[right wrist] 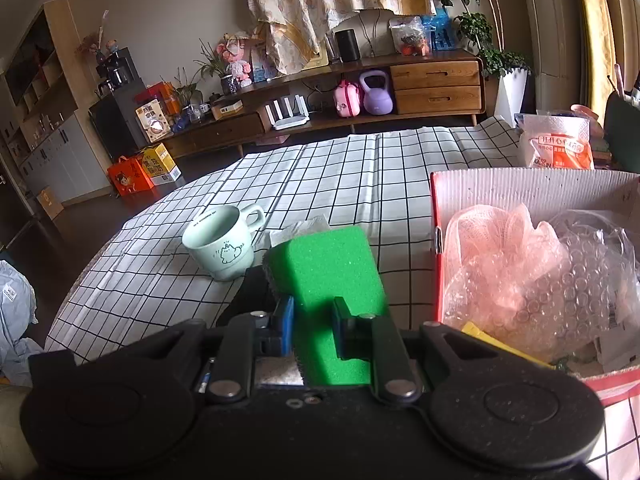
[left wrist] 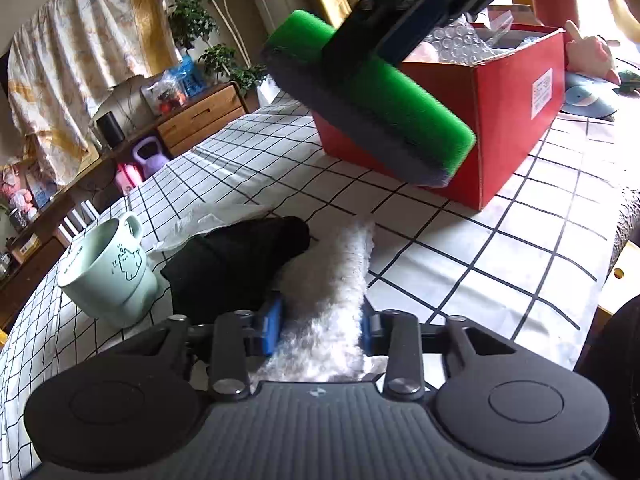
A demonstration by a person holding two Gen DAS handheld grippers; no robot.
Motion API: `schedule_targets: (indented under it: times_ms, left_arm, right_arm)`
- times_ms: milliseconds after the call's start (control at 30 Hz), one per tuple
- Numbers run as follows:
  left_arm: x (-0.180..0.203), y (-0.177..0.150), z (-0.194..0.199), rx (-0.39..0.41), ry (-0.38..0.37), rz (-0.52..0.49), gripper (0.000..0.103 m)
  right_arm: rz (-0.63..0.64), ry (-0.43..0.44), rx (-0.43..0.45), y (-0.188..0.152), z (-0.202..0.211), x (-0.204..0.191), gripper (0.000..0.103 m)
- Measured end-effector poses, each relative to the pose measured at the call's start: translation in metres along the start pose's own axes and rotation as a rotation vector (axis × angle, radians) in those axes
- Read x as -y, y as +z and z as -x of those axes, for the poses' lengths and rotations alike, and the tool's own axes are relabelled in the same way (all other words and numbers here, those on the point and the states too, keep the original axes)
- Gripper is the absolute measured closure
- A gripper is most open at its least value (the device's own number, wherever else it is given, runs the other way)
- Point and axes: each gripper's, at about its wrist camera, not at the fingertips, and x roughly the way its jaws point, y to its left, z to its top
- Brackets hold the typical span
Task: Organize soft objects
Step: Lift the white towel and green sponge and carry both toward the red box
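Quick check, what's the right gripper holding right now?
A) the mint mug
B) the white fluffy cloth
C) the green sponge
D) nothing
C: in the right wrist view the right gripper has its jaws clamped on the green sponge, held in the air beside the red box; the mint mug stands untouched on the table.

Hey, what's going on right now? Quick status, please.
Right gripper clamps the green sponge beside the red box. Left gripper closes around the white fluffy cloth. Mug nearby, not blocking.
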Motion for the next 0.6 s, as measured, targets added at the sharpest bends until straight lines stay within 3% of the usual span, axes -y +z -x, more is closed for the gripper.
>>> schedule_targets:
  times_ms: [67,167,267,600]
  left_arm:
    - [-0.003,0.001,0.003,0.001,-0.002,0.022,0.072]
    - [-0.009,0.005,0.004,-0.015,-0.036,0.079,0.086]
    - [-0.014,0.009,0.007,-0.016,-0.047,0.111,0.090]
    - [-0.038,0.038,0.048,0.029,-0.123,0.314,0.091]
  right_arm:
    - [-0.004,0.000,0.000,-0.003,0.002,0.001,0.084]
    - [-0.013,-0.003,0.001,-0.007,0.007,0.002,0.084]
    - [-0.021,-0.004,0.007,-0.009,0.014,0.003,0.084]
    - [-0.038,-0.002,0.043,-0.015,0.047,0.006,0.085]
